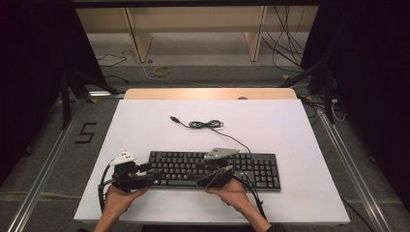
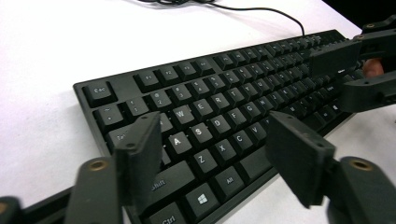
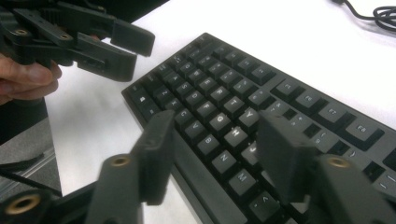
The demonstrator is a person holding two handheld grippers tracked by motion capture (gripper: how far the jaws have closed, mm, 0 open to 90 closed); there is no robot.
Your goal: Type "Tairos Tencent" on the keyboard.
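A black keyboard (image 1: pixel 215 170) is lying flat across the lower middle of the high view, on the white tabletop (image 1: pixel 145 125), with its cable (image 1: pixel 208 124) trailing toward the upper middle of the frame, coiled partway and ending in a plug. The left tool (image 1: pixel 155 175) is hovering over the keyboard's left end, near the letter keys seen in the left gripper view (image 2: pixel 212 140), jaws spread with nothing between them. The right tool (image 1: pixel 199 175) is hanging over the middle rows, low in the right gripper view (image 3: pixel 212 156), jaws likewise spread and pinching nothing. The work in hand appears to be pressing or handling the keys. To do it well, each tool is probably best brought down squarely on a single key, with one jaw tip leading and the other kept off neighbouring caps. Both hands are working close together, so keeping the tools apart is helping to avoid a knock, and light pressure should keep the keyboard from sliding.
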